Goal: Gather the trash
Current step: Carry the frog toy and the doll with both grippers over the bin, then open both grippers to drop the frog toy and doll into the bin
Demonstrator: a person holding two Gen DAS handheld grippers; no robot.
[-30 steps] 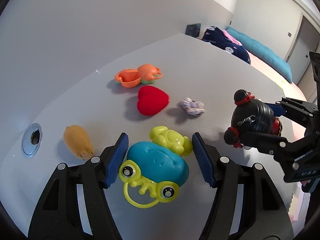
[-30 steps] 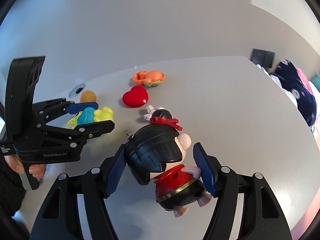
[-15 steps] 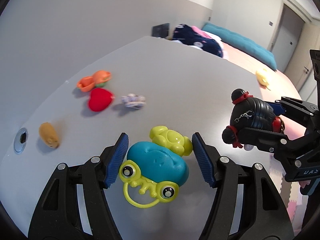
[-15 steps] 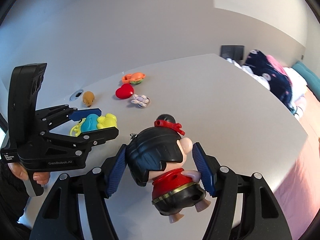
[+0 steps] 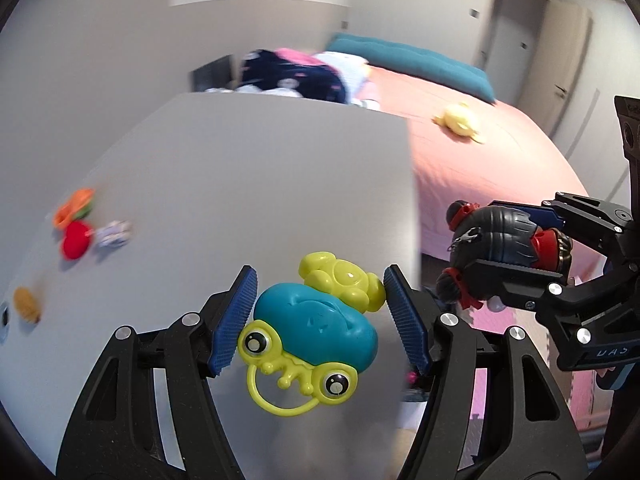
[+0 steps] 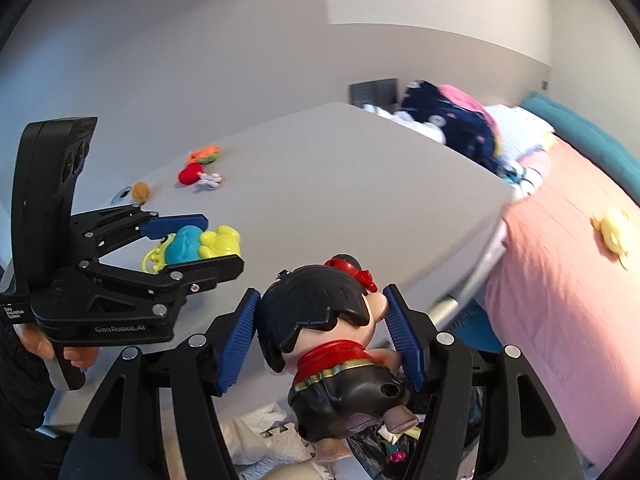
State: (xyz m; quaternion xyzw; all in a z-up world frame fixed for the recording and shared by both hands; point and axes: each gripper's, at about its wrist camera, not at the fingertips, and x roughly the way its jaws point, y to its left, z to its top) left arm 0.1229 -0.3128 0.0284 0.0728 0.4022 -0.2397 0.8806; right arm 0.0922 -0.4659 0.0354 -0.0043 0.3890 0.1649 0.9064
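Pinching frog toy (image 5: 310,330): left gripper (image 5: 320,320) fingers; right gripper (image 6: 322,338) fingers clamp doll (image 6: 336,344) (trash heap (image 6: 384,446) below).

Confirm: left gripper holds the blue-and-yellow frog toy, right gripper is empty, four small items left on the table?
Not quite. The right gripper is not empty: the right wrist view shows it shut on a black-haired doll. The left gripper does hold the frog toy, and four small items remain on the table.

Far ahead-left of left gripper (image 5: 320,316), on grey matte table (image 5: 248,168): orange plastic toy (image 5: 74,208), red heart (image 5: 75,236), pale knotted scrap (image 5: 114,233), tan lump (image 5: 26,304).
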